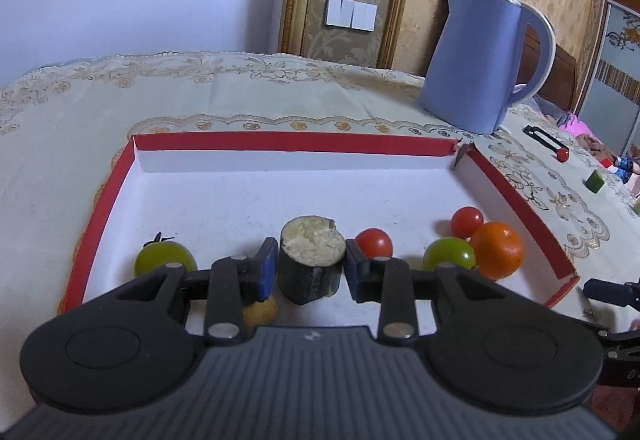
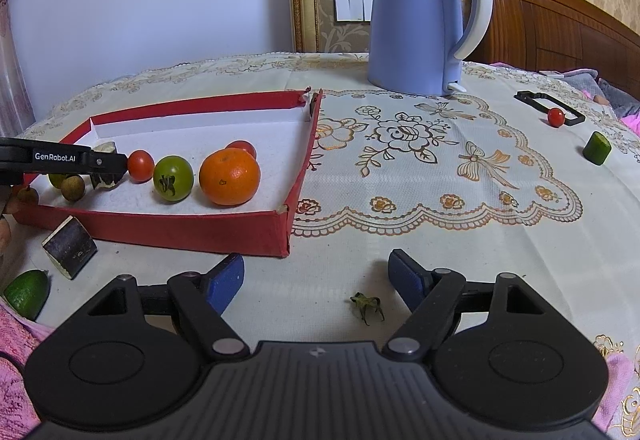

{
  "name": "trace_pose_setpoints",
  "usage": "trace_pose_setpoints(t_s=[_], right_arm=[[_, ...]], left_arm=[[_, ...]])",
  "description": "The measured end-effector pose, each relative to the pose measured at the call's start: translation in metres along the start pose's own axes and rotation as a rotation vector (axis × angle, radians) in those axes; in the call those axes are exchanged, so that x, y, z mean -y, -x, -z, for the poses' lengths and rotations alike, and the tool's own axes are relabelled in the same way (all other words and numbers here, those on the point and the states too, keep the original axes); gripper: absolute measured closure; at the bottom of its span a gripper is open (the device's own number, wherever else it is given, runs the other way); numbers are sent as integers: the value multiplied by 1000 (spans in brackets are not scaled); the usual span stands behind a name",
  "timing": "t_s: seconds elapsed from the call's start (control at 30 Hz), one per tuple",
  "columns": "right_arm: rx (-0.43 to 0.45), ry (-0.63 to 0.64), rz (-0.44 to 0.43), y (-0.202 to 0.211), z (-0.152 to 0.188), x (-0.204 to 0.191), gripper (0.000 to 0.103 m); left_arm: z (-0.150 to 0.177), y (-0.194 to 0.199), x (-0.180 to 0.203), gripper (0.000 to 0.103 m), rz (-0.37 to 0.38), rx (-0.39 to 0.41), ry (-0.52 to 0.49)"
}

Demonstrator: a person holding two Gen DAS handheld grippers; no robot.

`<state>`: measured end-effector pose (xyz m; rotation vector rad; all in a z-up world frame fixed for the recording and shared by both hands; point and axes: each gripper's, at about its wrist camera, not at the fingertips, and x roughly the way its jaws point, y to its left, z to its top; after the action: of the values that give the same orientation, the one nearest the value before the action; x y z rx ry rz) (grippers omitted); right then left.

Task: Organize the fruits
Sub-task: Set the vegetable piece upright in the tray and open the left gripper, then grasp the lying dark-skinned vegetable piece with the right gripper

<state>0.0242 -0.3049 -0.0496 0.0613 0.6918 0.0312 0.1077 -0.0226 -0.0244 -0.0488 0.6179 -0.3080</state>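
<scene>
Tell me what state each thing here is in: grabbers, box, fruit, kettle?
Left gripper: around the eggplant chunk, contact unclear.
Right gripper: open, empty, above the tablecloth.
Red box: open-topped, holding fruit.
Orange: whole, inside the box.
Kettle: upright, lid shut.
Red cherry tomato: outside the box.

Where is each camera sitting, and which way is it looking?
Left wrist: rides on the left gripper low over the red tray, looking across it; its own blue fingers flank an eggplant chunk.
Right wrist: rides on the right gripper, open above the tablecloth beside the tray, facing the wall; the left gripper's arm shows at the left edge.
Shared: both see the tray, the orange, and the blue kettle.
</scene>
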Motion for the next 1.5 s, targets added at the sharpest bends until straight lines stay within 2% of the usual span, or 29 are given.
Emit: trace_pose_setpoints(t_s=[0.17,0.43,0.57,0.67,0.8,0.93,1.1,1.23,1.33,1.4,1.5], right_arm=[[1,-4,-2,0,0,0,23],[1,-5,-4,0,0,0,23],[2,-5,-4,0,0,0,23],[1,-3,-3,1,1,0,23],[1,-2,-2,0,1,0,23],[3,-8,-6,0,1,1,23],[8,-18,-10,1,1,2,21],[49,-56,-14,9,2,3,21],[58,-52,-86,19,3,-8,21],[64,-18,-144,26,4,-24,21],[68,36,-202,32,3,-51,21]], left_arm=[[3,13,3,68,2,4,-19],[16,61,-16,60,40,54,34],[34,78,-29,60,21,68,41],[42,94,-35,59,8,118,24],[49,108,-42,43,40,164,52],[60,118,-47,37,59,191,50],[68,116,-55,20,16,140,47],[69,99,-65,16,-9,52,82],[73,97,-64,10,-23,52,62],[73,95,-61,3,-30,40,47],[72,92,-58,0,-44,21,25]])
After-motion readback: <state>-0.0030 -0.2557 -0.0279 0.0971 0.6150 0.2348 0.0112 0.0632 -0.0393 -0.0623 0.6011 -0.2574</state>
